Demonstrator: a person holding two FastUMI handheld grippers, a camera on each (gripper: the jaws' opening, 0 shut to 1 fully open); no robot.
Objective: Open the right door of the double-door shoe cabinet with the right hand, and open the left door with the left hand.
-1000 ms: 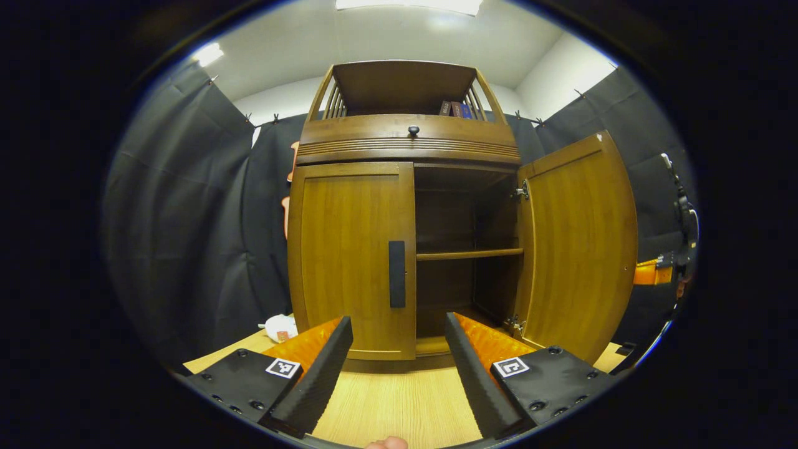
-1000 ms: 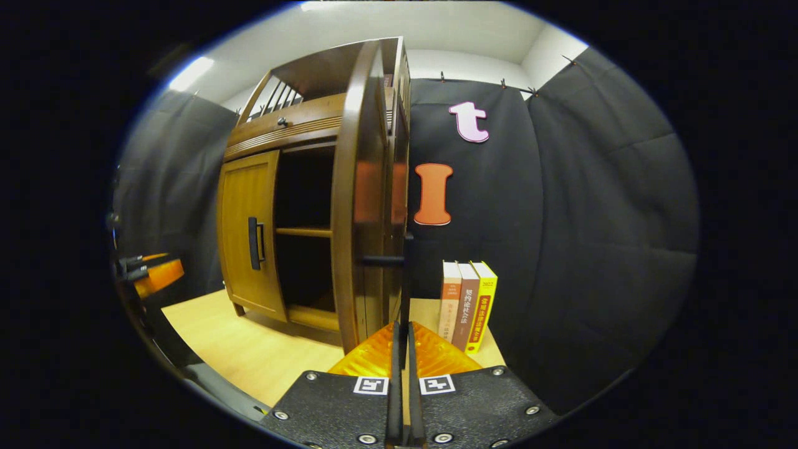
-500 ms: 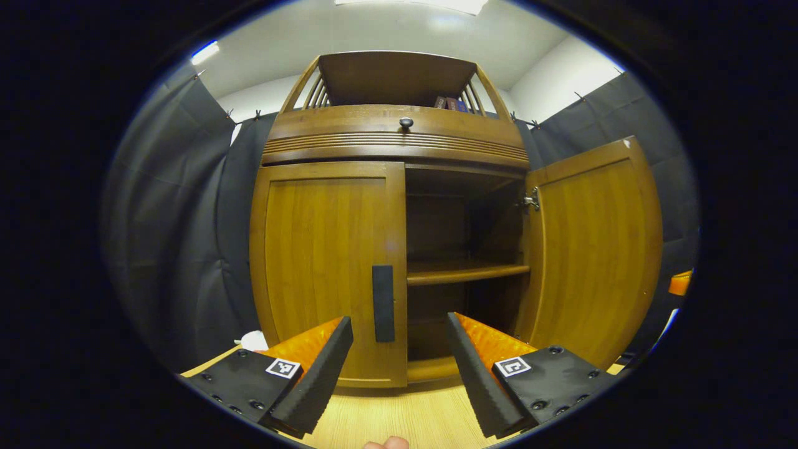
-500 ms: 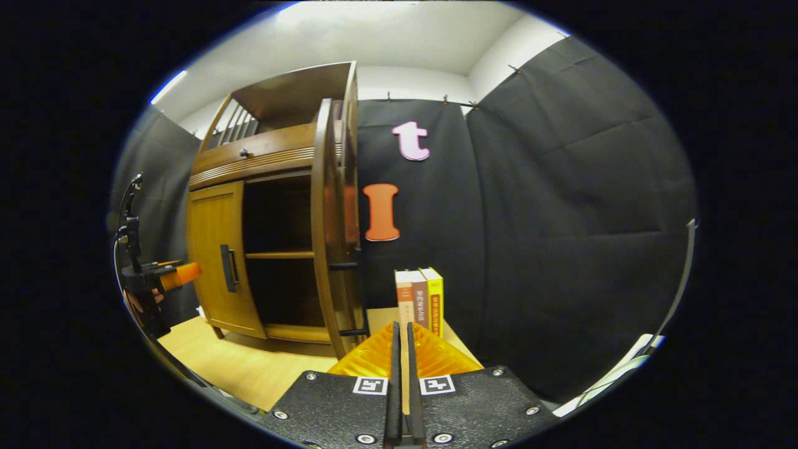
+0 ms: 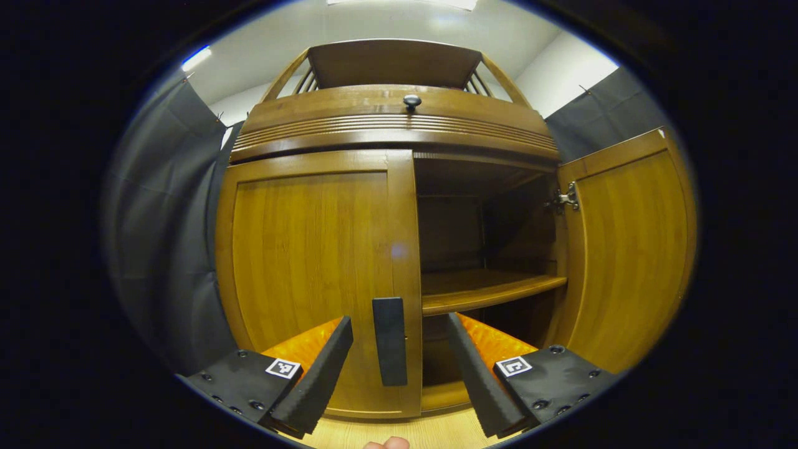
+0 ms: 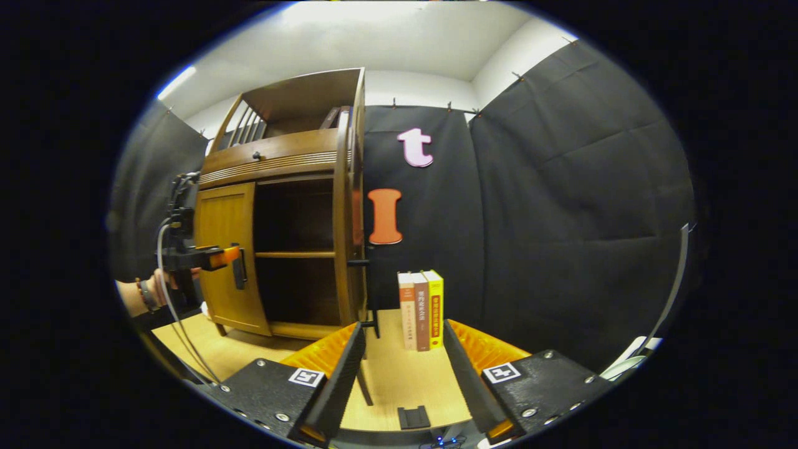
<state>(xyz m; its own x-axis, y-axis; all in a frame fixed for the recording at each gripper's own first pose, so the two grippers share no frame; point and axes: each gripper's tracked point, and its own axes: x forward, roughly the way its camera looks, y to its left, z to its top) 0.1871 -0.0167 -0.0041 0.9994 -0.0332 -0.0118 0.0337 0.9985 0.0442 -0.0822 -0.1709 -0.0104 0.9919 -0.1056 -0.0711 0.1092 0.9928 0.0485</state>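
Note:
The wooden shoe cabinet (image 5: 386,125) stands very close in the left gripper view. Its left door (image 5: 312,262) is closed. The door's black upright handle (image 5: 389,340) sits between the spread fingers of my open left gripper (image 5: 399,368), with a gap on each side. The right door (image 5: 623,249) is swung wide open, baring a shelf (image 5: 486,290). In the right gripper view my right gripper (image 6: 399,368) is open and holds nothing, back from the right door (image 6: 346,231), which I see edge-on. The left gripper (image 6: 215,257) reaches the left door's handle (image 6: 238,274).
Three upright books (image 6: 423,308) stand on the light wooden table (image 6: 386,374) right of the cabinet, straight ahead of my right gripper. A small black piece (image 6: 413,416) lies near the table's front edge. A hand (image 6: 140,296) holds the left gripper. Black cloth walls surround the booth.
My left gripper has moved in toward the left door until the handle lies between its fingers. My right gripper, shut near the right door before, has drawn back and opened.

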